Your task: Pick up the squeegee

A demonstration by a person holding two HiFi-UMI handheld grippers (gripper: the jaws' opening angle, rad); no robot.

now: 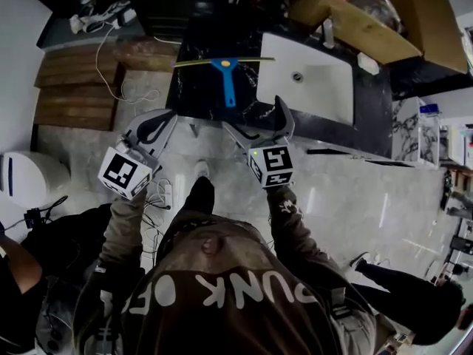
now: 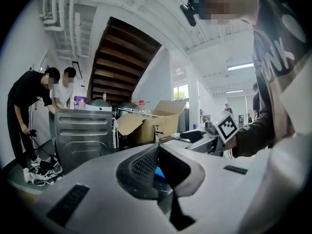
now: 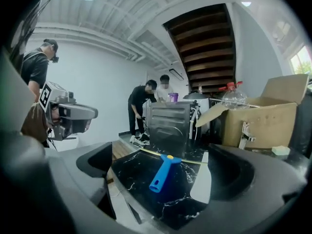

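The squeegee (image 1: 228,80) lies flat on the black marble counter (image 1: 199,87). Its blue handle points toward me and its yellow blade (image 1: 199,63) lies across the far end. In the right gripper view the squeegee (image 3: 163,172) sits straight ahead between the jaws, farther along the counter. My right gripper (image 1: 253,115) is open at the counter's near edge, short of the handle, with nothing in it. My left gripper (image 1: 170,115) hovers at the counter's left near corner, its fingertips (image 2: 157,150) meeting and holding nothing.
A white sink (image 1: 325,98) is set into the counter right of the squeegee. A cardboard box (image 1: 369,24) stands behind it. A metal appliance (image 3: 168,121) stands at the counter's far end, with two people (image 3: 141,106) beside it. Wooden stairs (image 1: 74,87) and cables lie to the left.
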